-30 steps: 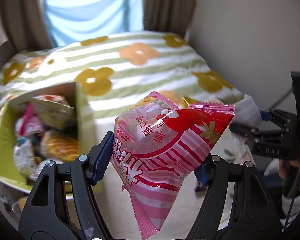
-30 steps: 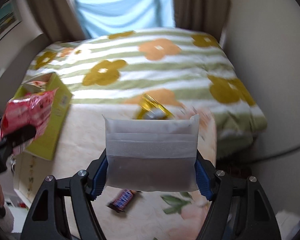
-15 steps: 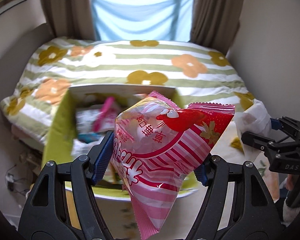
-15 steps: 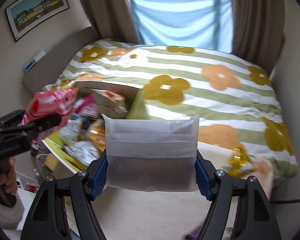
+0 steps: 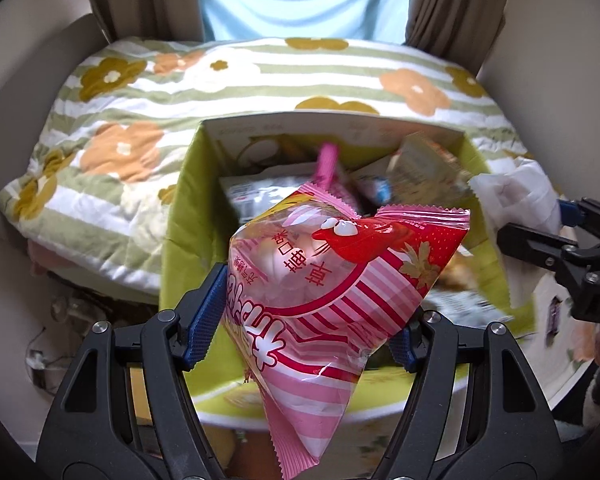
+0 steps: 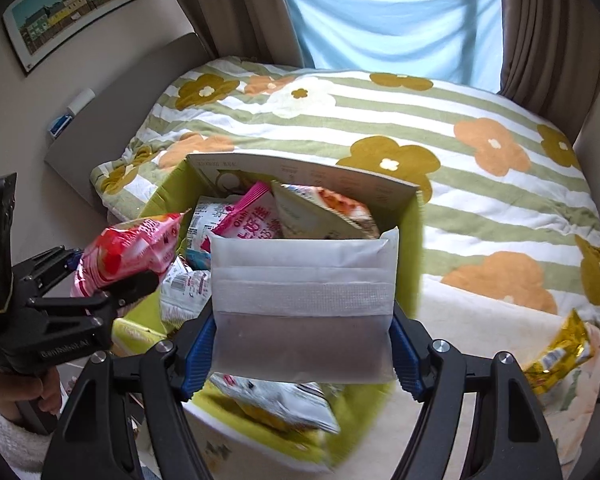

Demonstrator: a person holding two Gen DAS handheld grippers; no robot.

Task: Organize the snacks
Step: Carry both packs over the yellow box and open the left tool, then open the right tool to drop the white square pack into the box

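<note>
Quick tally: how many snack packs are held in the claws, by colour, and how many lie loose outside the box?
Pink strawberry pack in left claw: 1
White pack in right claw: 1
Yellow packet loose, outside green box: 1
Total: 3

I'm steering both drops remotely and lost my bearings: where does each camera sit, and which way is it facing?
Left wrist: on the left hand-held gripper, looking forward and down past its pink snack bag into the green box; the right hand-held gripper shows at the right edge.
Right wrist: on the right hand-held gripper, looking over its white pouch into the box; the left hand-held gripper and the person's hand show at left.
Shared: box, flowered bed, curtains, both packets.
</note>
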